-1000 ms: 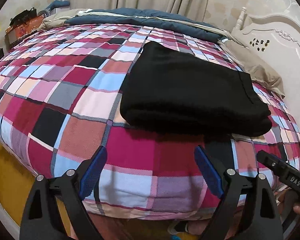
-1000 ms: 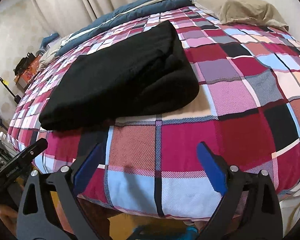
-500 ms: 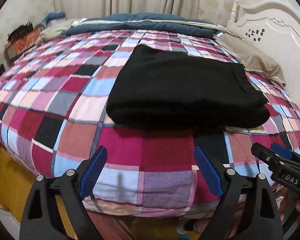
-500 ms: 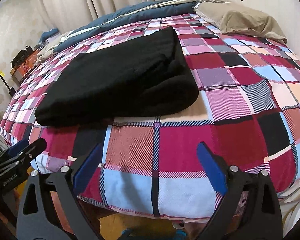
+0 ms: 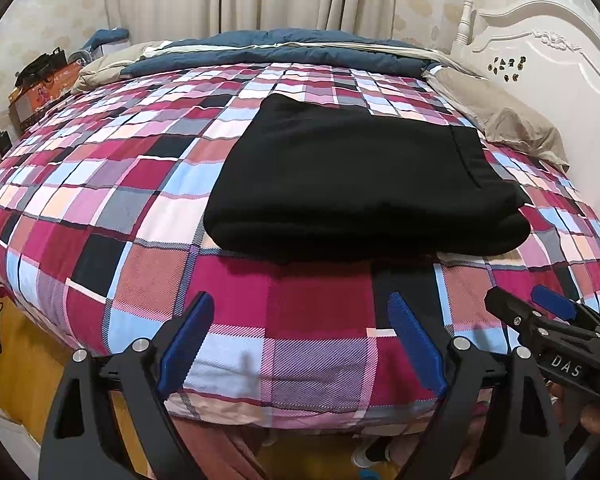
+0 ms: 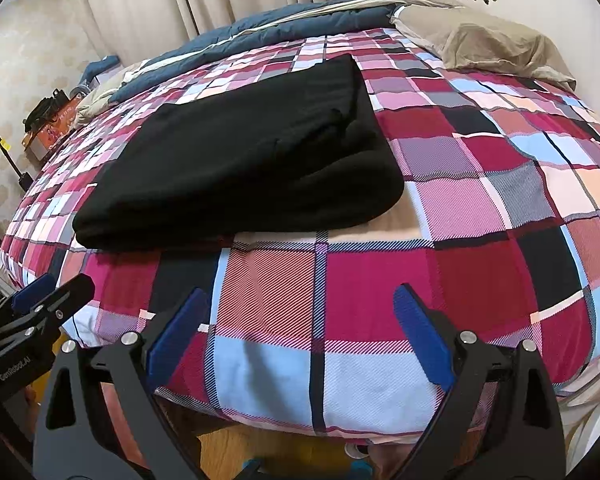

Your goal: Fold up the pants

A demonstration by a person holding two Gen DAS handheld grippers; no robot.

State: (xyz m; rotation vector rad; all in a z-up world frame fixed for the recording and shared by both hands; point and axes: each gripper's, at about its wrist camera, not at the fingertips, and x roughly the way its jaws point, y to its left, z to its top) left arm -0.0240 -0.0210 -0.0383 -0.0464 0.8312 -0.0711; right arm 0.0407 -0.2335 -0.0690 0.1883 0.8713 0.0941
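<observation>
The black pants (image 5: 352,184) lie folded in a thick flat rectangle on the plaid bedspread (image 5: 100,200), near the bed's front edge. They also show in the right wrist view (image 6: 244,160). My left gripper (image 5: 300,340) is open and empty, held off the bed's front edge below the pants. My right gripper (image 6: 300,340) is open and empty, also off the front edge, to the right of the pants. The right gripper shows at the lower right of the left wrist view (image 5: 540,320); the left gripper shows at the lower left of the right wrist view (image 6: 40,304).
A beige pillow (image 5: 500,116) lies by the white headboard (image 5: 560,64) on the right. A blue duvet (image 5: 280,48) is bunched along the far side under the curtains. A box with clutter (image 5: 40,84) stands far left. Wooden floor (image 5: 16,360) lies below the bed.
Both grippers have drawn back and lowered slightly from the bed, staying open. The pants have not moved.
</observation>
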